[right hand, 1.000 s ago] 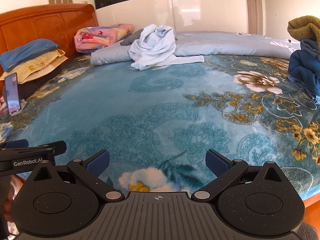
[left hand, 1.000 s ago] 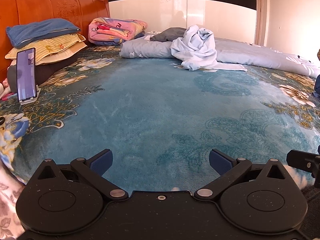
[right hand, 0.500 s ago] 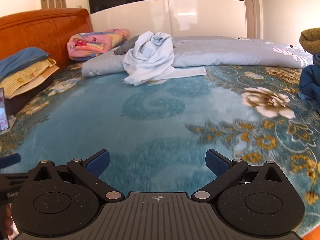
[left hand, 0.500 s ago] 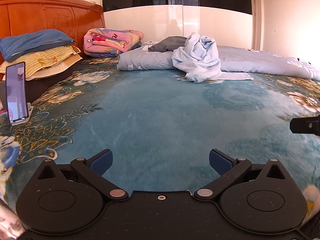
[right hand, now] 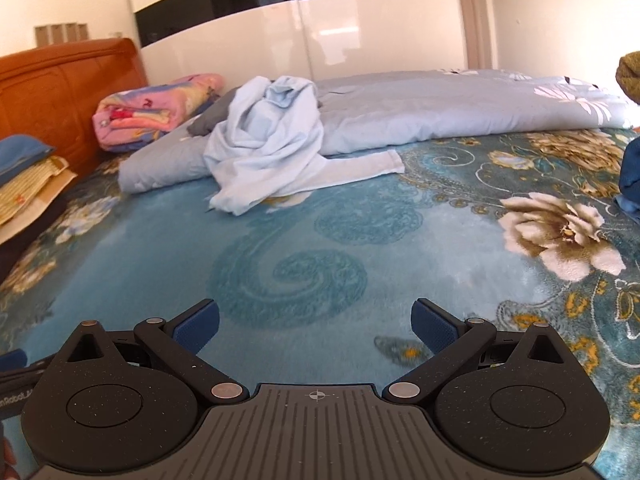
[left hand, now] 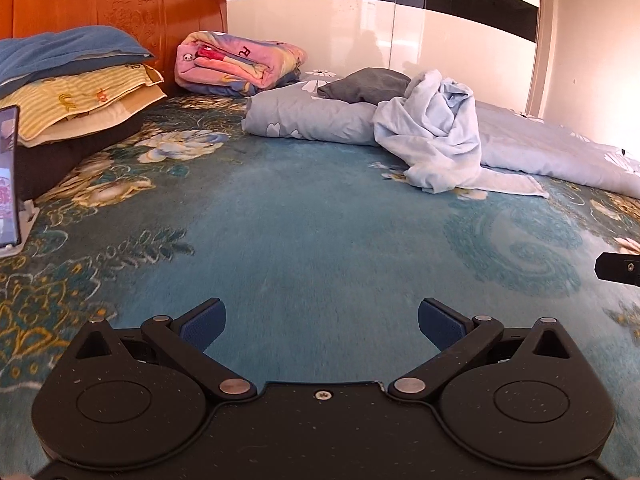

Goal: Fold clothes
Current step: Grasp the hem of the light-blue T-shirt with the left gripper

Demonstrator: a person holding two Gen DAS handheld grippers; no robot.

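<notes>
A crumpled pale blue garment [left hand: 436,140] [right hand: 268,144] lies heaped at the far side of the teal floral bedspread [left hand: 304,232] [right hand: 168,236], one sleeve stretched out to the right. My left gripper [left hand: 322,322] is open and empty, low over the bedspread, well short of the garment. My right gripper [right hand: 316,322] is also open and empty, likewise short of it. A black part of the right gripper shows at the right edge of the left wrist view.
A rolled grey-blue duvet [left hand: 312,120] [right hand: 440,116] lies behind the garment, a dark grey cloth [left hand: 366,86] on it. A folded pink blanket [left hand: 236,62] and stacked pillows [left hand: 68,92] sit by the wooden headboard [left hand: 120,4]. A phone on a stand [left hand: 9,176] is at left. Dark blue clothes [right hand: 630,176] at right.
Both grippers have moved forward over the bed toward the pale blue garment, which looms larger now. Both stayed open.
</notes>
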